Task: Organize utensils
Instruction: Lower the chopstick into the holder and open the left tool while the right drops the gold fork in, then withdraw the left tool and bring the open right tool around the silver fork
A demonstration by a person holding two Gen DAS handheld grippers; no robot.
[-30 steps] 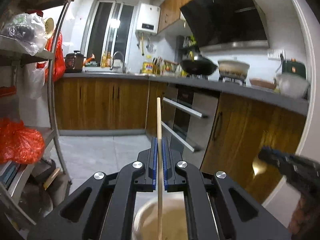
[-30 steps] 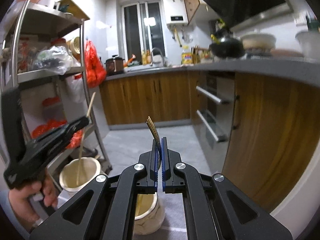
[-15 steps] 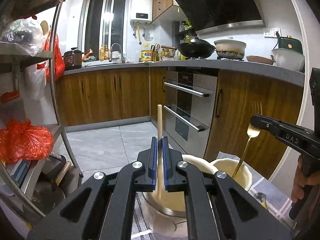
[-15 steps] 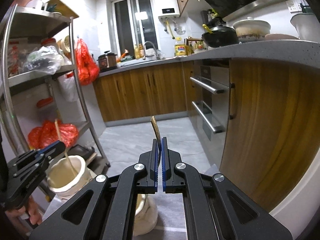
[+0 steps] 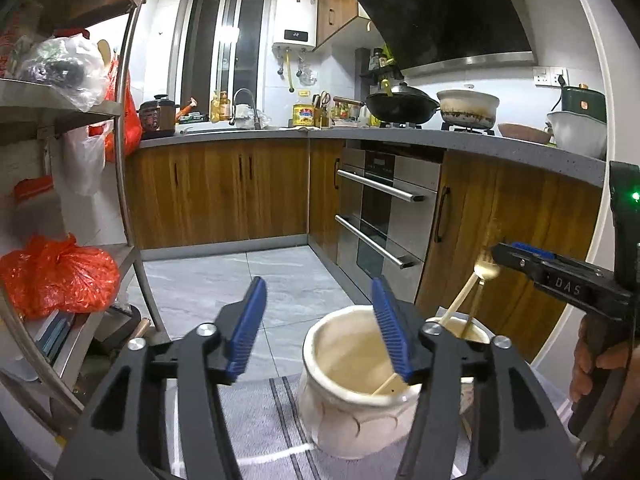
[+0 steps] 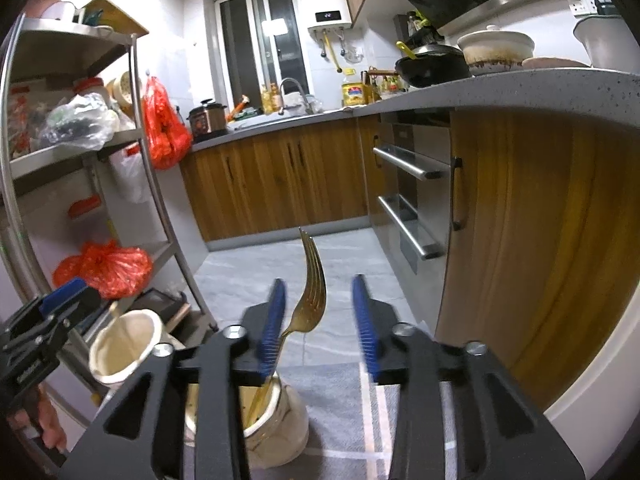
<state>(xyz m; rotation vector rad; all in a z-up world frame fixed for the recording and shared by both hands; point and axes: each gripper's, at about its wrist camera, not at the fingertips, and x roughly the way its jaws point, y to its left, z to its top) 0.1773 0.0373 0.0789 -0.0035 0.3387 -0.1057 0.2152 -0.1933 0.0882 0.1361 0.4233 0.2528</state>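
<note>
In the left wrist view my left gripper (image 5: pixel 318 320) is open above a cream ceramic jar (image 5: pixel 352 396). A wooden chopstick (image 5: pixel 460 300) leans loose in that jar, its lower end showing inside. A second cream jar (image 5: pixel 476 332) stands behind on the right with a gold fork (image 5: pixel 482 276) in it. In the right wrist view my right gripper (image 6: pixel 318 316) is open over that second jar (image 6: pixel 280 424). The gold fork (image 6: pixel 310 296) stands free in it, leaning by the left finger. The chopstick jar (image 6: pixel 124 344) is at the left, under the other gripper (image 6: pixel 44 328).
Both jars stand on a grey striped cloth (image 5: pixel 260 420). A metal shelf rack (image 5: pixel 124 184) with red bags is on the left. Wooden cabinets and an oven (image 5: pixel 384 216) run along the right, under a grey counter (image 6: pixel 500 92).
Both grippers have opened. The left one let go of the chopstick, which now leans in its jar. The right one let go of the gold fork, which stands in the other jar.
</note>
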